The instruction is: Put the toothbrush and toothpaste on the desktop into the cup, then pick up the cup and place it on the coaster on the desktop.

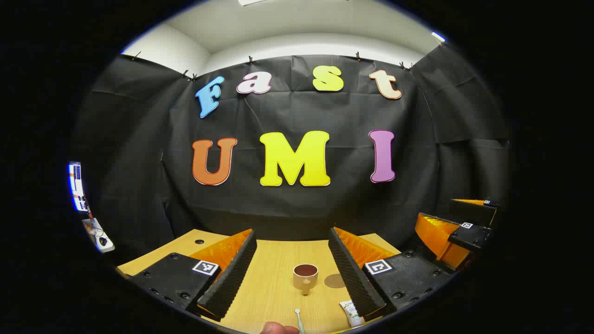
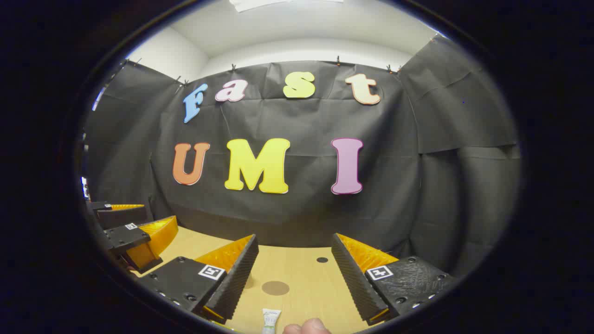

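A beige cup [image 1: 305, 277] with a dark inside stands upright on the wooden desktop [image 1: 274, 278], between the fingers of my left gripper [image 1: 292, 304], which is open above the desk. A round brown coaster [image 1: 335, 280] lies just right of the cup. The white toothbrush [image 1: 299, 319] lies near the front edge, and the toothpaste tube [image 1: 352, 313] lies to its right. In the right gripper view, my right gripper [image 2: 297, 306] is open, with the coaster [image 2: 275, 288] and the toothpaste tube [image 2: 270, 321] between its fingers on the desk.
My right gripper [image 1: 457, 232] shows at the far right of the left gripper view, and my left gripper [image 2: 134, 234] at the far left of the right gripper view. A fingertip [image 1: 278, 329] shows at the bottom edge. Small cable holes [image 2: 322, 260] sit in the desktop.
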Demonstrator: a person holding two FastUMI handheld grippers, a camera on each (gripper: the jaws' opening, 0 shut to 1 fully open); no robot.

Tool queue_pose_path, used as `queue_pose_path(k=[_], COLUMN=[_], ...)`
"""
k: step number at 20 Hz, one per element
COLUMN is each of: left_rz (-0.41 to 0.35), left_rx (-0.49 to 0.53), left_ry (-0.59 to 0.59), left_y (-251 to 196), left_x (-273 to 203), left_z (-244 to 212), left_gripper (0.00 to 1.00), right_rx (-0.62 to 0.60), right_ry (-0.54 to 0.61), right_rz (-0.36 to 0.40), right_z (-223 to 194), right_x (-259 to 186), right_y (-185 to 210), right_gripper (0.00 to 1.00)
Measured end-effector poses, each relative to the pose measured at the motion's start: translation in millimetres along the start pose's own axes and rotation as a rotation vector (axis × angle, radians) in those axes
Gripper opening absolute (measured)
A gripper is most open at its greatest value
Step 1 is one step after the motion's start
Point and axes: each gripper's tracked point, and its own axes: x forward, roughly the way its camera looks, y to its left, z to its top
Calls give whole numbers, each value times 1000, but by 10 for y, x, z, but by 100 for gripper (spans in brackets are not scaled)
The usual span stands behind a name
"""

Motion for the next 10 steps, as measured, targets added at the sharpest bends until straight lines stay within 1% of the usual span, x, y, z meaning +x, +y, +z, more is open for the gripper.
queue_pose_path(k=[4, 5, 6, 10], left_rz=[0, -1, -4, -1], left_rx=[1, 1, 1, 3], left_ry=[-1, -3, -9, -14], left_y=[-20, -22, -25, -29], left_x=[-2, -12, -14, 2], left_z=[10, 14, 37, 38], left_gripper=[98, 90, 98, 99], right_rx=[2, 2, 1, -6], right_ry=[3, 5, 6, -5], right_rz=[-7, -8, -8, 0], right_z=[-3, -18, -12, 28], right_x=[12, 12, 15, 16], right_y=[-26, -34, -32, 1], right_gripper=[95, 95, 95, 95])
